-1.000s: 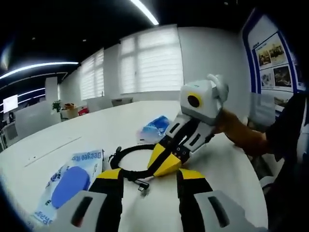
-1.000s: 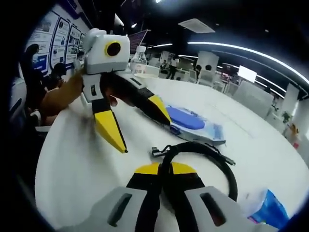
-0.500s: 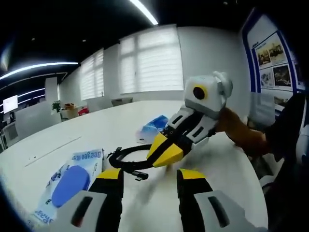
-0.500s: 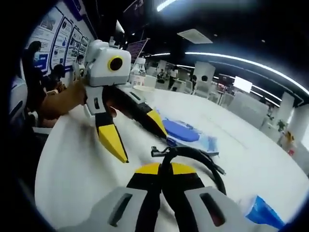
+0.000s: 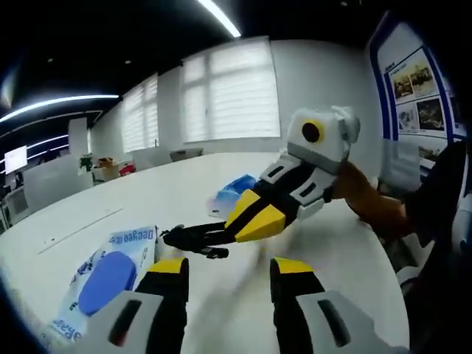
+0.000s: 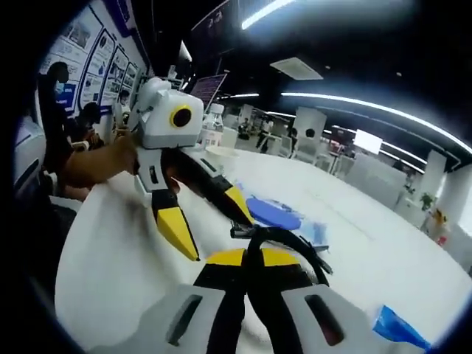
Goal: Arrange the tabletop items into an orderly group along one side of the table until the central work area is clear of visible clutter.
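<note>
Black cable (image 6: 284, 240) | lifted off white table (image 5: 221, 192), clamped in right gripper (image 6: 247, 258) | left gripper (image 5: 225, 269) jaws wide, nothing between, beside blue-white packet (image 5: 110, 273) | blue pouch (image 5: 236, 193) beyond cable

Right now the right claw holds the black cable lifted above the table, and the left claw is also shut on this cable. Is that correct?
Not quite. The right claw does hold the black cable above the table, but the left claw is open and grips nothing. The right gripper view shows its jaws spread apart beside the cable, and the left gripper view shows the gap between them.
</note>
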Motion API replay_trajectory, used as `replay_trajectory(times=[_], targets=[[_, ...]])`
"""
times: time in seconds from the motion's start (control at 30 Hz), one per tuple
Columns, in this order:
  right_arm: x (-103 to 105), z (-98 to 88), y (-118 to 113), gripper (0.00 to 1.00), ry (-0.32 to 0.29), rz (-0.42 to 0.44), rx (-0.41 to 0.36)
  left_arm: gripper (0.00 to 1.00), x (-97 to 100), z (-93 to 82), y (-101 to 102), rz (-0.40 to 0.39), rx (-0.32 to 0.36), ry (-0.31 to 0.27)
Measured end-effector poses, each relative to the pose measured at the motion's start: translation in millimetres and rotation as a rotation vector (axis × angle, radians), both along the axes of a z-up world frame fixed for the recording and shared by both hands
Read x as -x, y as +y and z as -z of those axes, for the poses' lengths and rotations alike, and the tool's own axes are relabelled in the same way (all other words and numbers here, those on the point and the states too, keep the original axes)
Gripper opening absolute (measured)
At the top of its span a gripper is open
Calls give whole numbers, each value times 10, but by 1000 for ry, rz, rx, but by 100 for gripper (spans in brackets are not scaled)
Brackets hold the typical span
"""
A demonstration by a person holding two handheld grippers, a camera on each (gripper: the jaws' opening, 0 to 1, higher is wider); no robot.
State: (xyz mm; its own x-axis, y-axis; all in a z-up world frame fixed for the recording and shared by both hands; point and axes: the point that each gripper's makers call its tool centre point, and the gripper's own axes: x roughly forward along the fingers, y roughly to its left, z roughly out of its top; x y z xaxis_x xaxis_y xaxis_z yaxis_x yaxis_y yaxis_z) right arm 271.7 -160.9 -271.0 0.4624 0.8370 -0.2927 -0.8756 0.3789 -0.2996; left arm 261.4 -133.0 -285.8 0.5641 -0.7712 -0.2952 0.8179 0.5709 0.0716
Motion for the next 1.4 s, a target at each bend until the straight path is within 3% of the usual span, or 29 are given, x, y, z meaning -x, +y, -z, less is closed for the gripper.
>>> replay_trajectory(times=[0.33,0.97,1.1,1.23,1.4], targets=[[11,-143,-14,0,-32,0,-50,41,17,11,15,-1,5,3],[40,-98,27,0,-10,-22,-48,35,-65,42,-56,-13,11,-8],[45,-92,28,0,-14,-26,-40,34,-117,29,-38,-32,23,-10],[48,-95,17,0,-9,-27,-42,35,-147,62,9,-49,-15,-21],[72,-76,22,0,-8,-34,-31,35,-171,20,26,-62,3,-28]])
